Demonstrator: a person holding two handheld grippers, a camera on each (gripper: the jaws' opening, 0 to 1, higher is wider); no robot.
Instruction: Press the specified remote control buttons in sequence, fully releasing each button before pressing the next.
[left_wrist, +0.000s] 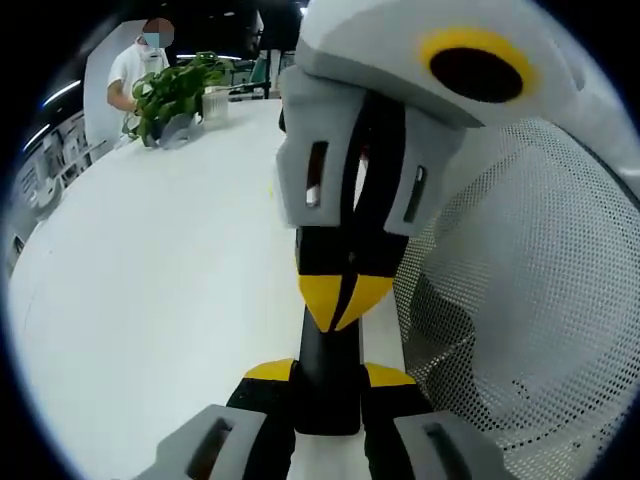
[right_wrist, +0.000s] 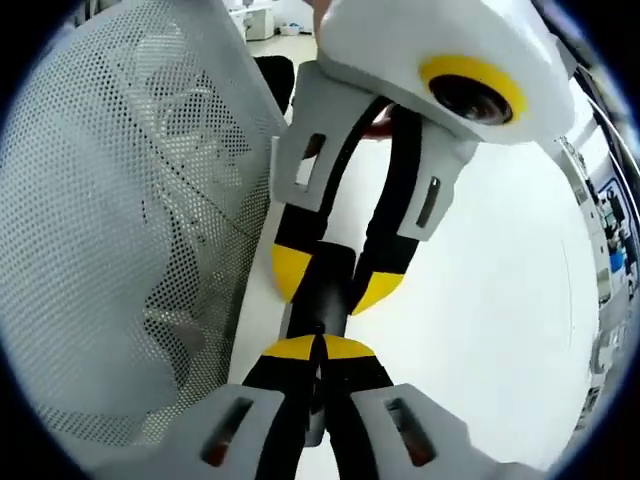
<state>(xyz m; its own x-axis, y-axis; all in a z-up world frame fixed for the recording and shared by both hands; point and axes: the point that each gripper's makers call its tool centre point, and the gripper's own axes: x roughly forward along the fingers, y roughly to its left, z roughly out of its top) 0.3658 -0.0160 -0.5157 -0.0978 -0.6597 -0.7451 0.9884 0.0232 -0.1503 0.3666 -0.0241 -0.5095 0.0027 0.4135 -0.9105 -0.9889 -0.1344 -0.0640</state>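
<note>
A slim black remote control (left_wrist: 326, 385) is seen end-on, clamped between the yellow-tipped jaws of my left gripper (left_wrist: 330, 375), which is shut on it. My right gripper (left_wrist: 345, 300) comes down from the top of the left gripper view with its yellow tips together, touching the remote's upper face. In the right gripper view, my right gripper (right_wrist: 320, 348) is shut with its tips against the remote (right_wrist: 325, 300), and the left gripper (right_wrist: 335, 282) holds the remote from the far side. The buttons are hidden.
A white table (left_wrist: 160, 280) spreads to the left. A white perforated mesh panel (left_wrist: 530, 290) (right_wrist: 130, 200) stands close beside both grippers. At the table's far end a potted green plant (left_wrist: 175, 95) stands near a person (left_wrist: 130, 70).
</note>
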